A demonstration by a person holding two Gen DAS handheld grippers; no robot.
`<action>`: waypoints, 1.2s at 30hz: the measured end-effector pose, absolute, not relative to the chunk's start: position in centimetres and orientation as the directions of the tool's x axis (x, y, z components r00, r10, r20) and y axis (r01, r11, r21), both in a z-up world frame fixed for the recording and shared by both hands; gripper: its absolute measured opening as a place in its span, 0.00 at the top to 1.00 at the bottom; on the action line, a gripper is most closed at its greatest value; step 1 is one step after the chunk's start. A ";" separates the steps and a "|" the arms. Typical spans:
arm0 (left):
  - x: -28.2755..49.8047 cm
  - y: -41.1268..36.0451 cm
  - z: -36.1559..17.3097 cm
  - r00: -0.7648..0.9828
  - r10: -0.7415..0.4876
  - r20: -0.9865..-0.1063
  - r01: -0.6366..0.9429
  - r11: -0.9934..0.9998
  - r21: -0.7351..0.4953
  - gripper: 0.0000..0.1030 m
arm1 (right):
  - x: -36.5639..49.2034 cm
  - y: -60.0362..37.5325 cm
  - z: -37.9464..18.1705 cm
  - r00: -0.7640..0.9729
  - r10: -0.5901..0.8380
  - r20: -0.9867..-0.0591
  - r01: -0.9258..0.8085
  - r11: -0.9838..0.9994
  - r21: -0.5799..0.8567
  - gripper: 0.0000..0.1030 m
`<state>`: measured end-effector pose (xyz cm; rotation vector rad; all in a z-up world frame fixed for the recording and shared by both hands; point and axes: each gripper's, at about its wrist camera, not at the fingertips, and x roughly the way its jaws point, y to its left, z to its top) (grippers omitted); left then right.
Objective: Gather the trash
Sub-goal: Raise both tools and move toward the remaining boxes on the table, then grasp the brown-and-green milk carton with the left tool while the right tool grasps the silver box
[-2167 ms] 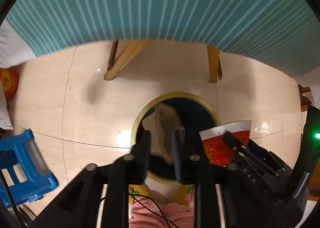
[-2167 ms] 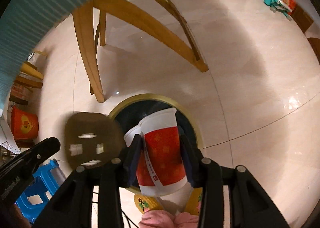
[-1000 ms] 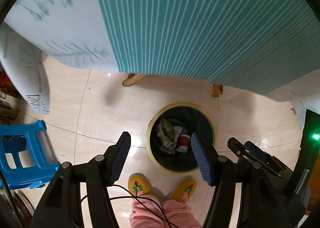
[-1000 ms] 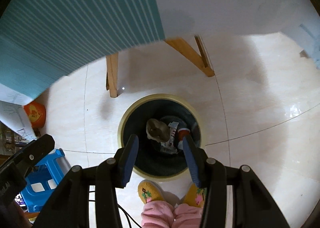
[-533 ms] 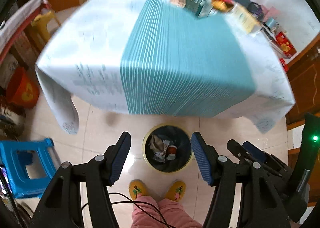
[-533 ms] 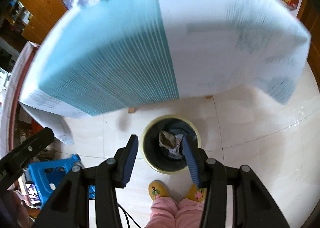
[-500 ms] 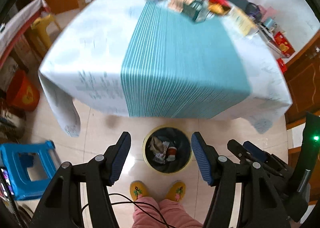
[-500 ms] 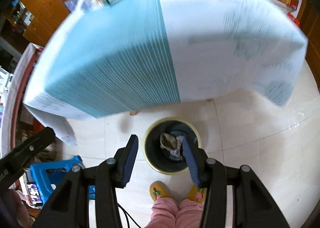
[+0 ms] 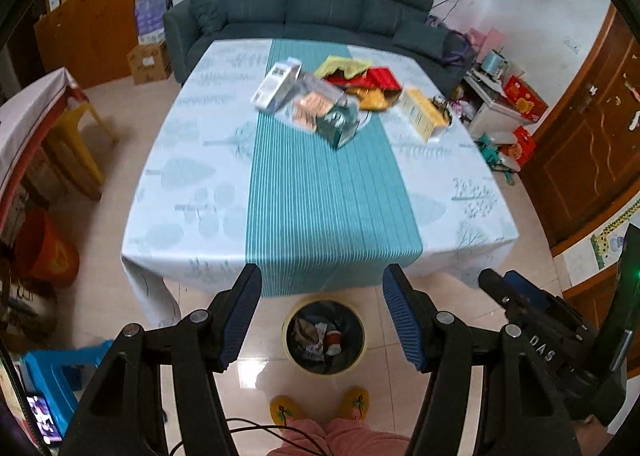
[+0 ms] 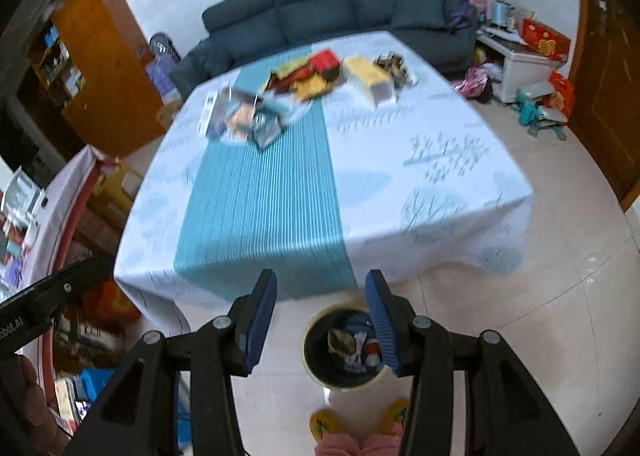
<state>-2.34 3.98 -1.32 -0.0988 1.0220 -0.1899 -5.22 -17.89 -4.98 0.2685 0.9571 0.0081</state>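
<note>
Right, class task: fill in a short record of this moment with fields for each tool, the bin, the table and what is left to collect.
left tool: open, empty, raised above the floor
right tool: open, empty, raised likewise
bin: round, yellow-rimmed, on the floor in front of the table, near the person's yellow slippers
bin contents: crumpled paper and a red cup, among other scraps
table: white cloth with a teal striped runner
left to collect: pile of boxes and wrappers at the far end, near the sofa
</note>
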 end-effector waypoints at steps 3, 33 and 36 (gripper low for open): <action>-1.3 4.5 0.1 0.527 -0.211 -0.823 0.114 0.977 -0.178 0.40 | -4.6 -18.3 -3.5 0.612 0.109 -0.783 0.125 0.965 0.232 0.55; 22.7 -0.9 -9.5 0.317 -0.232 -0.920 -0.254 0.913 -0.318 0.30 | 20.0 -22.8 -3.6 0.581 0.304 -0.755 -0.175 0.953 0.249 0.55; 24.3 -1.8 -11.3 0.288 -0.218 -0.933 -0.304 0.903 -0.304 0.30 | 22.9 -23.0 -5.1 0.528 0.341 -0.778 -0.226 0.939 0.258 0.55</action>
